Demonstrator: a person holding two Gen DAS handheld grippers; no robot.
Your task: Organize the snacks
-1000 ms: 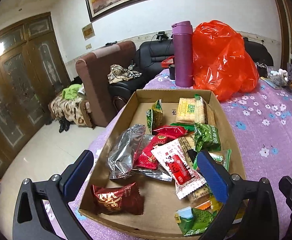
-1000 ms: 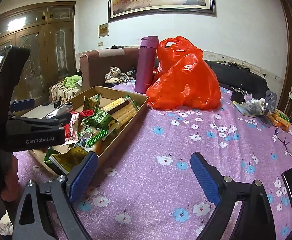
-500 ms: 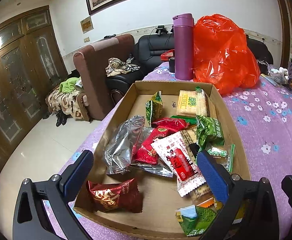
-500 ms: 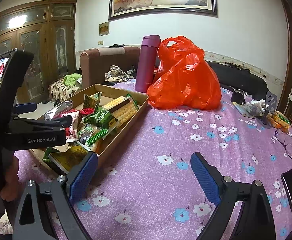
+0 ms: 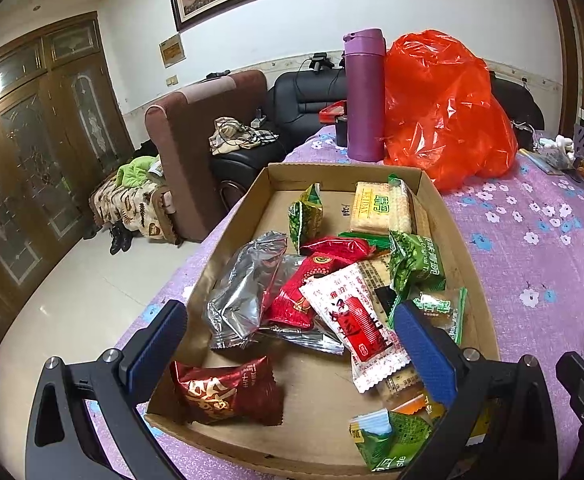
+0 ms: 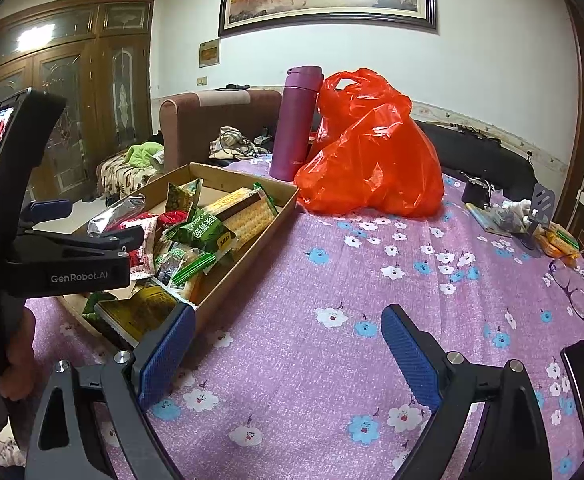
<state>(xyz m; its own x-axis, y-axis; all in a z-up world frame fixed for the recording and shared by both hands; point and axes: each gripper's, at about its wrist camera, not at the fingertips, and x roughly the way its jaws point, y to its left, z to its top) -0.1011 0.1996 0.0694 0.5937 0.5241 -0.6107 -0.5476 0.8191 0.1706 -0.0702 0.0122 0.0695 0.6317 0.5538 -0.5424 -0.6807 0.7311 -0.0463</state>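
Left tongs [image 5: 292,344] released over near end of shallow cardboard tray [image 5: 232,232] of mixed snack packets [image 5: 343,272]. Right tongs [image 6: 288,352] also released, above purple floral tabletop [image 6: 371,280] (nothing gripped). Far: purple flask [image 6: 297,120], orange plastic bag [image 6: 371,160].

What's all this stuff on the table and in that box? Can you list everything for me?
cardboard tray: one, brown, on the table's left side
snack packets: over ten, green, red, silver, white, yellow, piled in the tray
cracker pack: one, yellow, far end of the tray
dark red candy: one, near corner of the tray
flask: one, purple, upright behind the tray
plastic bag: one, orange-red, right of the flask
tablecloth: one, purple with flowers
glasses: one pair, far right on the cloth
left gripper: black with blue pads, open, over the tray
right gripper: same make, open, over bare cloth
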